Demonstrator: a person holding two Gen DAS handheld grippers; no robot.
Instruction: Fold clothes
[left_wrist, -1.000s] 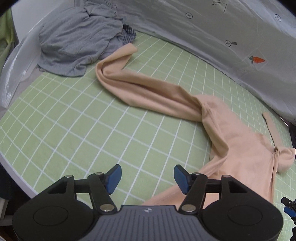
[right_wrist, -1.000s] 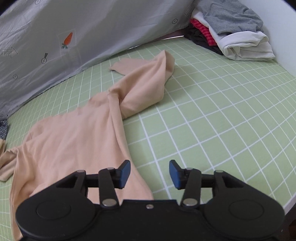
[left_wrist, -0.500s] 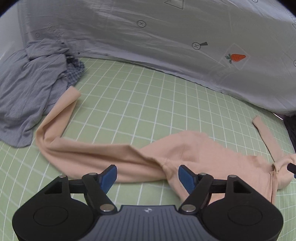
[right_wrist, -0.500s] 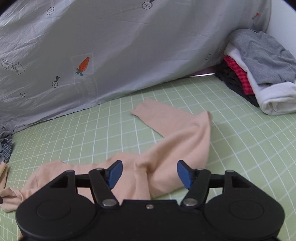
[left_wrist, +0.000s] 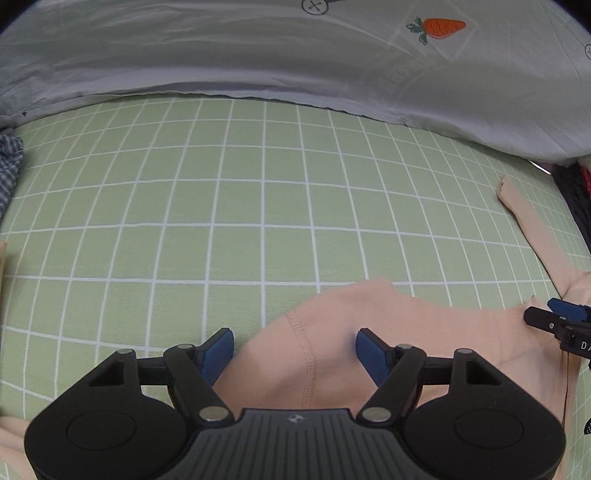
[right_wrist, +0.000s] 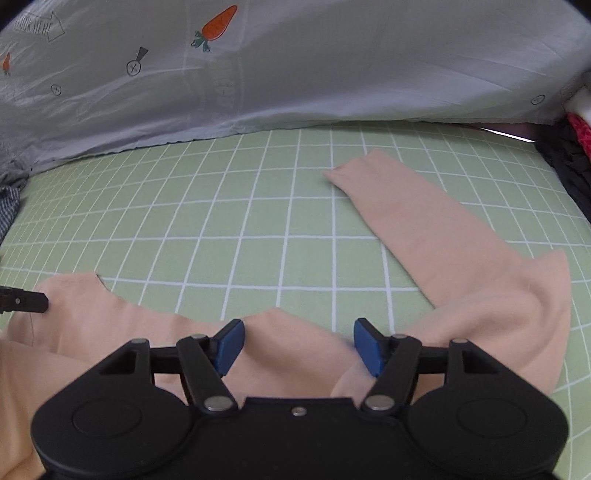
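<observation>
Lying spread on the green grid mat (left_wrist: 258, 206), a peach garment (right_wrist: 461, 266).

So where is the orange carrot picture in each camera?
Left wrist view: the carrot print is at the top right, on the grey sheet.
Right wrist view: the same carrot print is at the top, left of middle, with another, partly cut off, at the far left edge.
Shared landmark: the peach garment lying on the green checked cover.
</observation>
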